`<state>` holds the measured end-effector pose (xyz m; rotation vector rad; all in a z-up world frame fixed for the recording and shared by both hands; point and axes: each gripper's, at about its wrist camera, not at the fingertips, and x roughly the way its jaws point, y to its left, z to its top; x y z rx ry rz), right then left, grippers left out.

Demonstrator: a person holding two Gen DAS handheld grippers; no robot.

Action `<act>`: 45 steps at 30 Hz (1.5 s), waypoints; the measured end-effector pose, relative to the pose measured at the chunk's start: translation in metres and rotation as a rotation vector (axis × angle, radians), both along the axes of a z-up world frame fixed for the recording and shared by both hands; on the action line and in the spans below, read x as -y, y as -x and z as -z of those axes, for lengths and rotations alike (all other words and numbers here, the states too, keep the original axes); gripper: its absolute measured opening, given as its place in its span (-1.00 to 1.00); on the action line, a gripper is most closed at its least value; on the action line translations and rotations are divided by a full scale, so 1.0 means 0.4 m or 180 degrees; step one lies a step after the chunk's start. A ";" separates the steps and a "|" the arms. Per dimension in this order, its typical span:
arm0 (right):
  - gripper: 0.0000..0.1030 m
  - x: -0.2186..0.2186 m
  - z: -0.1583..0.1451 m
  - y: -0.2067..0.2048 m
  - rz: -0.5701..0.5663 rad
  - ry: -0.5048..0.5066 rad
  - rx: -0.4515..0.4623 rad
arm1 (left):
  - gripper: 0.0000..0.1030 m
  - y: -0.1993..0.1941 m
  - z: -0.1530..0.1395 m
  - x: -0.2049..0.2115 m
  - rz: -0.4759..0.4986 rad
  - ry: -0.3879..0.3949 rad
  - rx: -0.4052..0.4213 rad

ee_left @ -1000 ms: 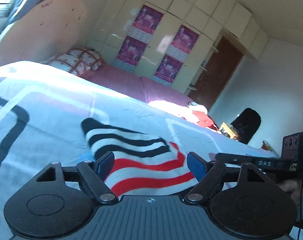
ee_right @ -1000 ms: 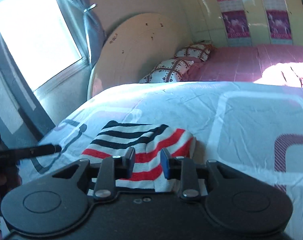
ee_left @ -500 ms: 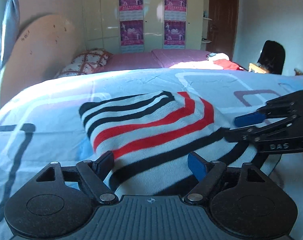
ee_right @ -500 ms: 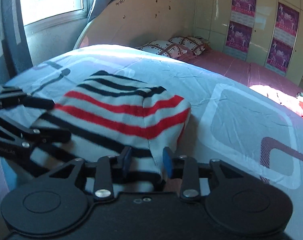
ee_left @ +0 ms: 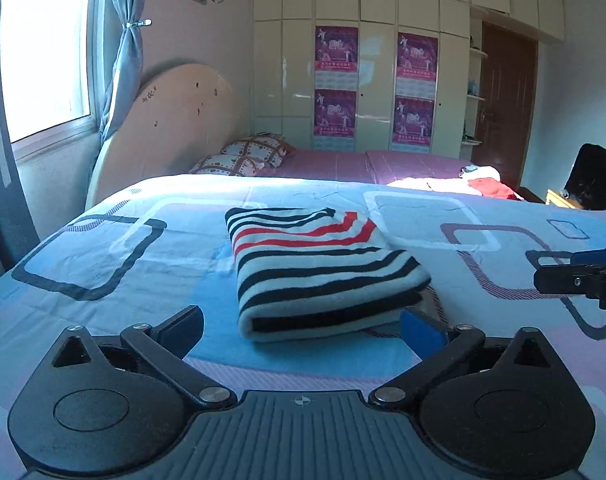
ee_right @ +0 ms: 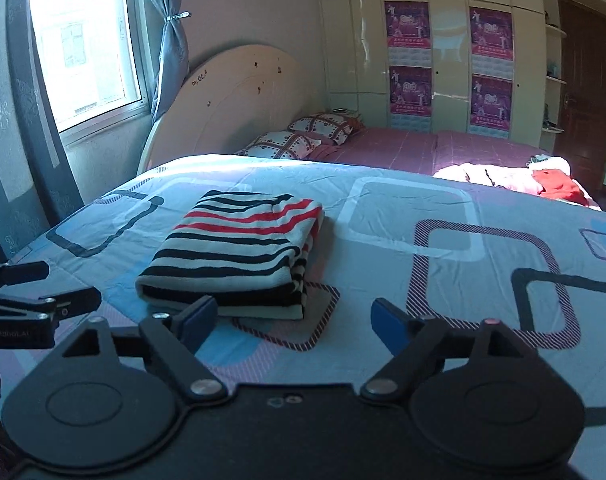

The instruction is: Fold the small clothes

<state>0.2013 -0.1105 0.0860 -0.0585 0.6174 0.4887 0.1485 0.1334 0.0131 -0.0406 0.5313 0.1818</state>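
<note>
A: status? half a second back the right gripper (ee_right: 291,320) was pinched near the striped garment (ee_right: 239,252) and the left gripper (ee_left: 301,326) sat right over it

B: both are off it now; left jaws spread wide, nothing between them; right jaws also spread, empty; both pulled back toward 6 o'clock of the cloth

A: so the fold is released?

B: my read, yes; the last fold looks done and this piece finished; next likely a fresh item, maybe from the pile (ee_right: 515,180) at 2 o'clock on the far bed, can't tell

A: how does it look?

B: compact rectangle, several layers stacked; black stripes near end, red stripes far end; rounded fold edge faces the grippers; layered edges show on its right side, slightly uneven; lies flat on the blue patterned bedspread (ee_right: 443,248), at 12 o'clock in the left view, 11 o'clock in the right
</note>
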 end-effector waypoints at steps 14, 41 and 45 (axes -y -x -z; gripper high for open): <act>0.71 0.113 -0.053 0.288 0.0210 0.0152 0.0429 | 1.00 0.296 -0.105 0.168 -0.0041 0.0115 0.0268; 0.71 0.128 -0.091 0.341 0.0175 0.0125 0.0624 | 1.00 0.356 -0.147 0.202 -0.0074 0.0057 0.0444; 0.71 0.127 -0.092 0.337 0.0194 0.0129 0.0634 | 1.00 0.352 -0.151 0.203 -0.0035 0.0079 0.0480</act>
